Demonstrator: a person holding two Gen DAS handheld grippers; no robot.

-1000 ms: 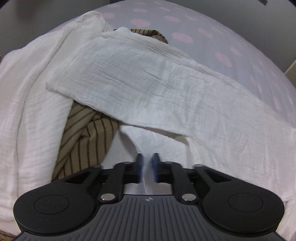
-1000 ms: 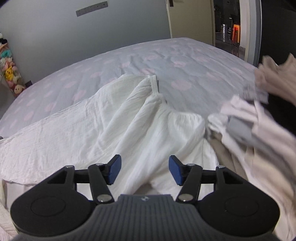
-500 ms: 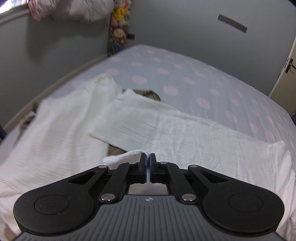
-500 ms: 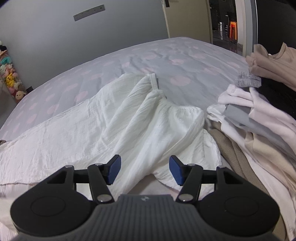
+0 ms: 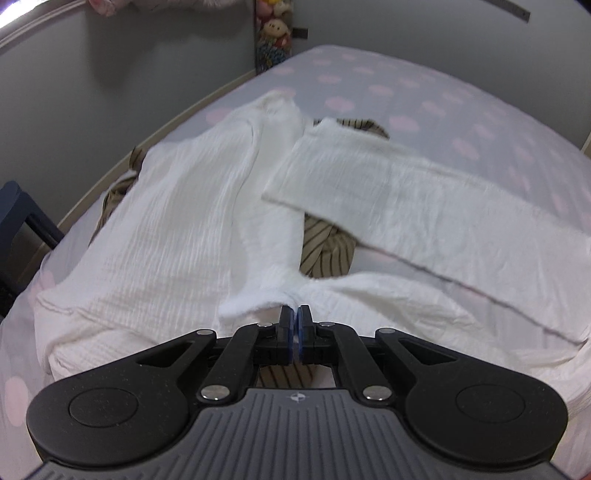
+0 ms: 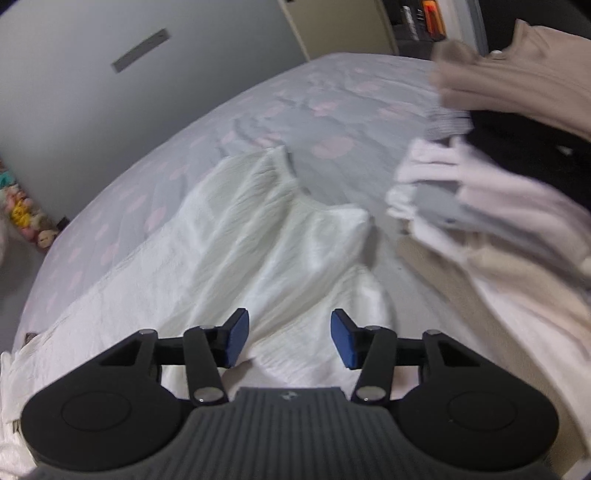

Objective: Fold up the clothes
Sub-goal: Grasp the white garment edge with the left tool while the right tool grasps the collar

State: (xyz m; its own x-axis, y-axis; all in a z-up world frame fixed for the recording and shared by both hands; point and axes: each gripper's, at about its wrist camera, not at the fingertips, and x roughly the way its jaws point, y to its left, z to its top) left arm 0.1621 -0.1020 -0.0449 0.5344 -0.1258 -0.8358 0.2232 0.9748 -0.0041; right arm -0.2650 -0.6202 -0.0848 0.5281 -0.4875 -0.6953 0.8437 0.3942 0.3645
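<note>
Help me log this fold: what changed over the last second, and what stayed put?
The left gripper, shut on a corner of the white crinkled cotton garment, lifted it and drew back, so more of the bed shows. The right gripper has just been closing slightly, pads clear of the cloth. The brown striped garment and spotted grey bedsheet stayed put.

Grey walls [image 5: 122, 92] behind a bed [image 5: 461, 110] spread with a grey sheet dotted pink. Far left, plush toys [image 5: 273, 33] stacked in the corner. Dark blue furniture frame [image 5: 18, 218] near left. Far right, an open doorway [image 6: 417, 26], dim beyond.
</note>
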